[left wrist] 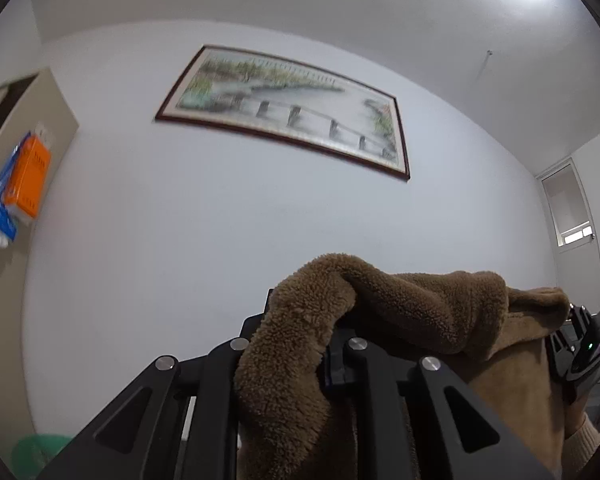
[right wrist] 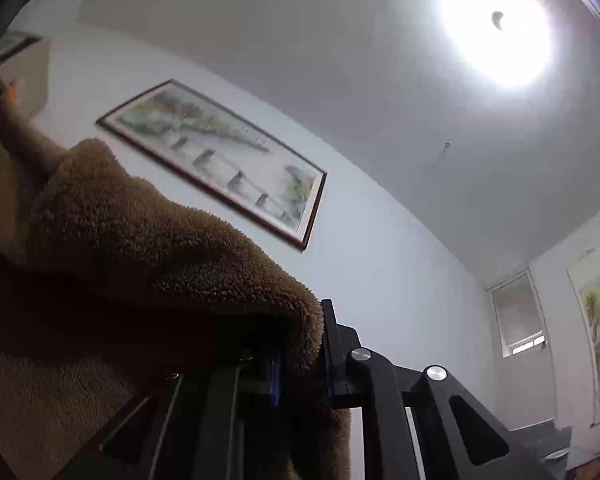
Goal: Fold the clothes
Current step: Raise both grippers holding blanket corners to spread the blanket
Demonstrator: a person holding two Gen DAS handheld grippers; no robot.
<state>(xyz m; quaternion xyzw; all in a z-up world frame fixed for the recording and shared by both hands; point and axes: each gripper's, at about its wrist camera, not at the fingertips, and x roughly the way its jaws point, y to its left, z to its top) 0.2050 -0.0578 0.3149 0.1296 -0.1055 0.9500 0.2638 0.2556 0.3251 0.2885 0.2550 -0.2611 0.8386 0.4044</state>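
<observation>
Up near the white wall, left gripper (left wrist: pixel 300 344) and right gripper (right wrist: pixel 300 360) fingers each clamped on the brown fleece garment (left wrist: pixel 400 312), lifted.

No text can be read; the print on the orange box (left wrist: pixel 27 176) is blurred.

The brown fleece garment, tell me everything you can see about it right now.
The brown fleece garment is thick and fuzzy, with a curly pile on one side and a smoother tan face on the other. It is held up in the air in front of a white wall, bunched and draped rather than flat. The left gripper is shut on one rolled edge, and the right gripper is shut on another. Its lower part hangs out of view.
</observation>
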